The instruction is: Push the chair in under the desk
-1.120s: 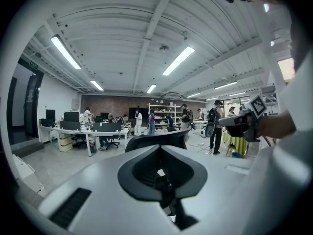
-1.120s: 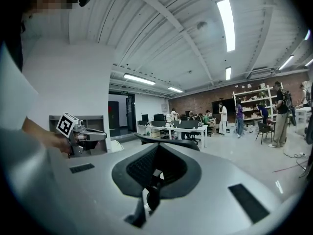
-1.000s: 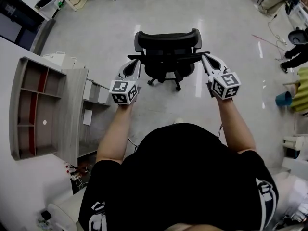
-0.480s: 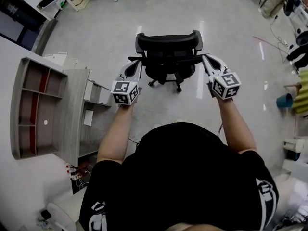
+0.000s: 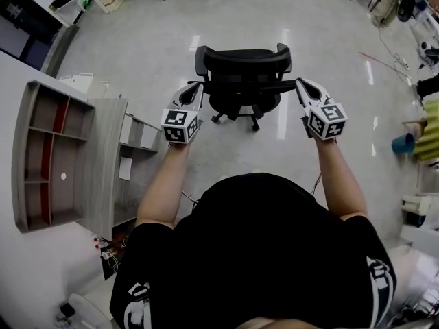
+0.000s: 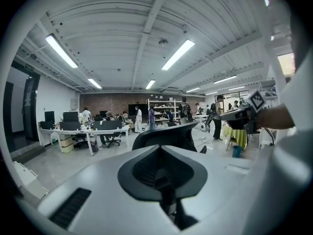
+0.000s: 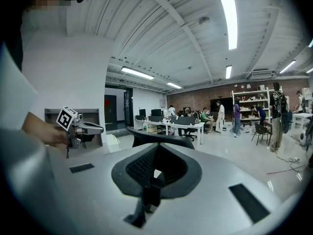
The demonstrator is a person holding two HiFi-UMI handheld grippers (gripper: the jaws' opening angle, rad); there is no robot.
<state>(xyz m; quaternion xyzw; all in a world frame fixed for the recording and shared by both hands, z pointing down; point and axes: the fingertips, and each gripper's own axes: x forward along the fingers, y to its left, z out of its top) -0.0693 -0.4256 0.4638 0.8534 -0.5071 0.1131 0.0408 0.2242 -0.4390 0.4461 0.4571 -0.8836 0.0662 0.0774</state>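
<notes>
The chair (image 5: 241, 70) stood on the shiny floor (image 5: 137, 46). The left tool (image 5: 195, 87) and right tool (image 5: 300, 83) flanked its back, jaws together, gripping nothing. The surface (image 5: 103, 163) lay near-left.

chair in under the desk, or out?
Out. The chair stands on open floor, well apart from the desk at the left.

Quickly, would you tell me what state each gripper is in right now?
Left gripper: closed, holding nothing.
Right gripper: closed, holding nothing.
</notes>
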